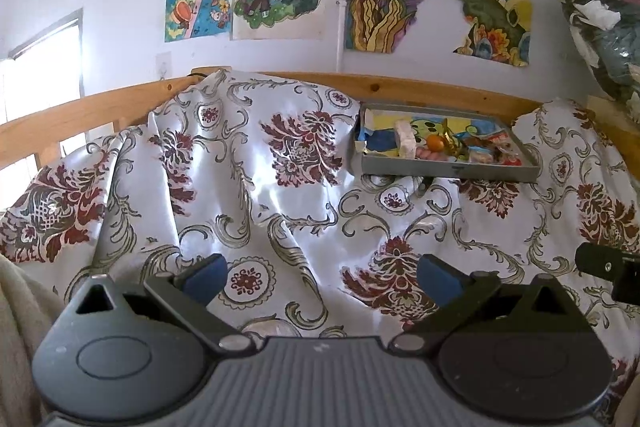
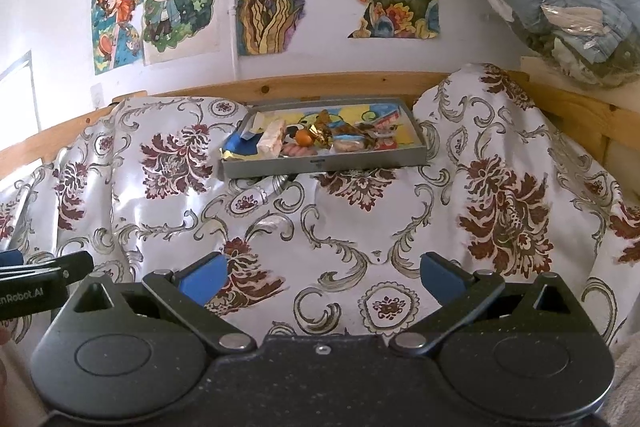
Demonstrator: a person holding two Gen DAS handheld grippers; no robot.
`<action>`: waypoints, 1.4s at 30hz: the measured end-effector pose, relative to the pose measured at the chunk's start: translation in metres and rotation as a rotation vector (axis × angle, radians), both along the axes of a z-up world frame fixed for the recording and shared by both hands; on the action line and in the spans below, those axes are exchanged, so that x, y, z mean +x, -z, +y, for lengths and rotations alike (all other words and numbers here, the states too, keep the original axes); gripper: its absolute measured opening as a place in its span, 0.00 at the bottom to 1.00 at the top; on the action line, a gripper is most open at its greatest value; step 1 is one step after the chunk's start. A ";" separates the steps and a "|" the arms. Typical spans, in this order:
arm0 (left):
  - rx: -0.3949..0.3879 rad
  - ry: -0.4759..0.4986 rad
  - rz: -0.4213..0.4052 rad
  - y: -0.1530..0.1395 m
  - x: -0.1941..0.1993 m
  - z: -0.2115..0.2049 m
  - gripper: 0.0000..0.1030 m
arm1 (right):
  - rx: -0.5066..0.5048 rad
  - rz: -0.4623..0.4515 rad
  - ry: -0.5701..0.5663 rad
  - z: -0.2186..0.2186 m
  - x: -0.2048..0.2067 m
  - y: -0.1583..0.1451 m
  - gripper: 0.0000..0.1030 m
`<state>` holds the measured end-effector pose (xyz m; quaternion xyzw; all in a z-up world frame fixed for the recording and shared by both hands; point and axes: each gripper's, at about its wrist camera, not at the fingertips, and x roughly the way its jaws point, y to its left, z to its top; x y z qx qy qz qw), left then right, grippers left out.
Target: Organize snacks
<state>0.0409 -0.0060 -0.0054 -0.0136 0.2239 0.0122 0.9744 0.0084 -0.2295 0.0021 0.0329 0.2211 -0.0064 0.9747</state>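
On the patterned cloth point(image 2: 320, 227), snack tray point(image 2: 320, 163) well beyond both spread, empty grippers point(image 2: 322, 277).

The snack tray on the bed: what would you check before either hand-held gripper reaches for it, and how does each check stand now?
1. Left hand-held gripper open and empty: ok.
2. Right hand-held gripper open and empty: ok.
3. Tray in view of both cameras: ok.
4. Tray sits level: not ok, it rests on rumpled patterned cloth.
5. Snacks separated for a clean pick: not ok, they lie heaped together.
6. Path to the tray free: ok, only cloth lies between.
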 end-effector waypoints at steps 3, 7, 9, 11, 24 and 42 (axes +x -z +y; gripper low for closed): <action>-0.003 -0.004 0.006 0.001 0.001 0.001 1.00 | -0.001 0.006 -0.002 0.000 0.001 0.001 0.99; -0.011 -0.011 0.010 0.001 0.002 0.003 1.00 | -0.002 0.011 -0.003 0.001 0.001 0.001 0.99; -0.012 -0.011 0.011 0.002 0.002 0.003 1.00 | -0.003 0.012 -0.004 0.001 0.002 0.002 0.99; -0.012 -0.011 0.011 0.002 0.002 0.003 1.00 | -0.004 0.012 -0.004 0.001 0.002 0.002 0.99; -0.012 -0.011 0.011 0.001 0.002 0.003 1.00 | -0.003 0.013 -0.003 0.002 0.002 0.001 0.99; -0.012 -0.011 0.010 0.001 0.002 0.003 1.00 | -0.003 0.014 -0.004 0.001 0.002 0.001 0.99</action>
